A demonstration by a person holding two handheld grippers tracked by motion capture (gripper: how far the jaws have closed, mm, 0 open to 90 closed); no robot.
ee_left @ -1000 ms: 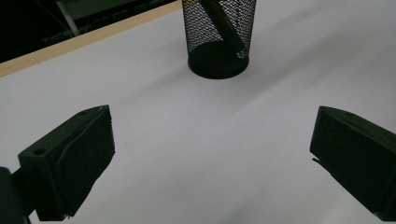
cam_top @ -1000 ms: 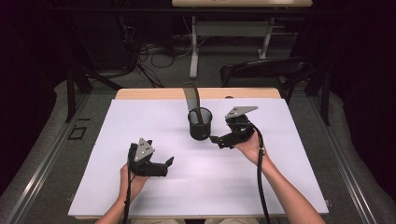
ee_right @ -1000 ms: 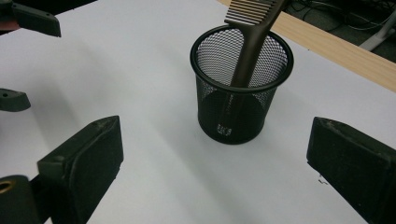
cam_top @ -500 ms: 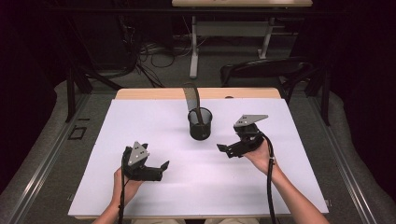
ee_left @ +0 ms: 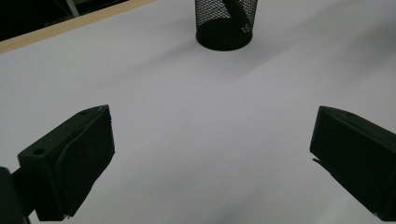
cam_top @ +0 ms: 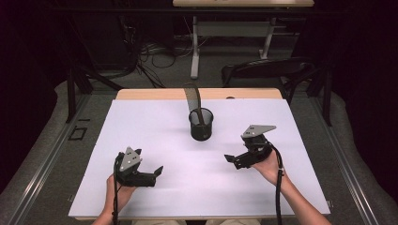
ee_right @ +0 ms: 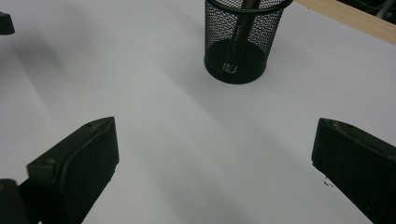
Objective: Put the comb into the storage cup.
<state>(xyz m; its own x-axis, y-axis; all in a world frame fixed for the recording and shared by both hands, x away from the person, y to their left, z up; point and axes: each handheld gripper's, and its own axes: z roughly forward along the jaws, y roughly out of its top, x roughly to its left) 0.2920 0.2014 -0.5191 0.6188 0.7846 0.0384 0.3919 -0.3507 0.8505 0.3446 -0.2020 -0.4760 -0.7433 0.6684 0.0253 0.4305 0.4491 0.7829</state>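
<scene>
Mesh cup (cam_top: 201, 124), black and round, stood upright near the centre of the high view, slightly above the middle of the white table cover (cam_top: 155, 117). A dark flat strip (cam_top: 194, 101) was seen standing in it, leaning toward the upper left and rising well past the rim; in the right gripper view its lower end reached the cup's floor.

Compared with the frame a second earlier, the right gripper (cam_top: 231, 159) had been drawn back from just beside the cup to the lower right of the high view, well apart from it. The left gripper (cam_top: 159, 169) had been lowered a little toward the bottom left of the frame. Both were held just above the cover, each in a hand (cam_top: 270, 164) entering from the bottom edge.

In the left gripper view the jaws were spread wide with bare cover between them, the cup at the top edge. The same was shown in the right gripper view: jaws wide, nothing held, the cup in the upper middle.

From this retreat it was judged that the strip had been placed and released, and that the work with the cup was finished or nearly so, both grippers being taken back to rest.
</scene>
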